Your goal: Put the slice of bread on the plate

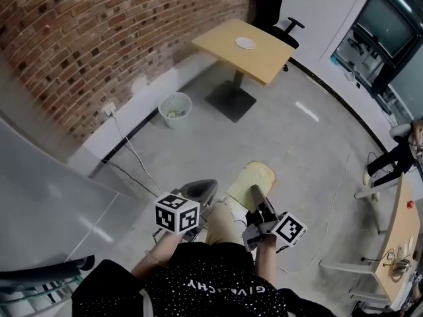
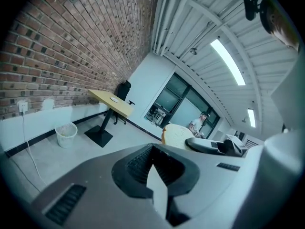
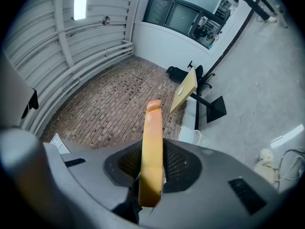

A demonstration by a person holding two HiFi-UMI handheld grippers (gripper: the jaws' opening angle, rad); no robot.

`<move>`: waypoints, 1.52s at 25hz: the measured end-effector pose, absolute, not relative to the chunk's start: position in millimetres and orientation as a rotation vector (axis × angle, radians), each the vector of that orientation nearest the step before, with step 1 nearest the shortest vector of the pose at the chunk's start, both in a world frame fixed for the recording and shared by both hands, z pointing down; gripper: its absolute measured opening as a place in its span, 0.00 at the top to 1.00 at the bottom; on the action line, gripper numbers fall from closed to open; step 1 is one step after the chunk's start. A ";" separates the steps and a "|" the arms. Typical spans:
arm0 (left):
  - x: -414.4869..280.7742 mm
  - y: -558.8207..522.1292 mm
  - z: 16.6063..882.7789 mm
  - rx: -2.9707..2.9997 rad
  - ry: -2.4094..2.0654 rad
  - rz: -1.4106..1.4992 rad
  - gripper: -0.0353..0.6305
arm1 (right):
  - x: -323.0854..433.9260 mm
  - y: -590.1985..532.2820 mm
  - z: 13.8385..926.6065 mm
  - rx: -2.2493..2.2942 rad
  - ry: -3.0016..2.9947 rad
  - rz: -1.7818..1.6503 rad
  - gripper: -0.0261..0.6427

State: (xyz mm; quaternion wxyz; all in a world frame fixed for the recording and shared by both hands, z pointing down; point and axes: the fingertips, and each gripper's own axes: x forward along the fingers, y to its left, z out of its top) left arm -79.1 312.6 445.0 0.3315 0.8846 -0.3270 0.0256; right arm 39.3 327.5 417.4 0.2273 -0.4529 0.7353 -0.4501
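Room: brick wall [image 1: 99, 38] on one side, grey floor [image 1: 297, 144], dark windows at the far end.
Table: light wooden table [image 1: 264, 61] on a black foot, standing next to the brick wall, far from the person.
Plate: small white plate [image 1: 245, 43] lying flat on the table top, with nothing on it.
Chair: black office chair [image 1: 274, 8] behind the table.
Basket: white waste basket [image 1: 175, 109] on the floor by the wall, near the table foot.
Bread: pale slice of bread [image 1: 251, 183] held out above the floor, well apart from the plate and the table. In the right gripper view it is seen edge-on, its crust pointing toward the table.
Right gripper: right gripper [image 1: 256, 193] has its two jaws closed on the lower part of the slice, one on each flat side. They stay a little apart, as wide as the slice is thick.
Left gripper: left gripper [image 1: 205, 185] is just beside the right one, and its view looks toward the table. Its jaws seem to be closed together with nothing between them, but the tips are hard to read there.
Cubes: one marker cube [image 1: 177, 212] sits on each gripper, near the hands.
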 end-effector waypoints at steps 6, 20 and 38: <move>-64.0 233.5 452.5 2.282 -0.930 0.066 0.93 | 54.0 242.1 421.3 -1.159 2.078 -1.264 0.82; 50.0 52.3 433.8 2.308 -1.024 0.033 0.93 | 182.9 59.6 410.5 -1.132 2.100 -1.234 0.82; 85.5 -16.5 434.8 2.295 -1.034 0.011 0.93 | 203.7 -14.7 410.3 -1.089 2.150 -1.262 0.82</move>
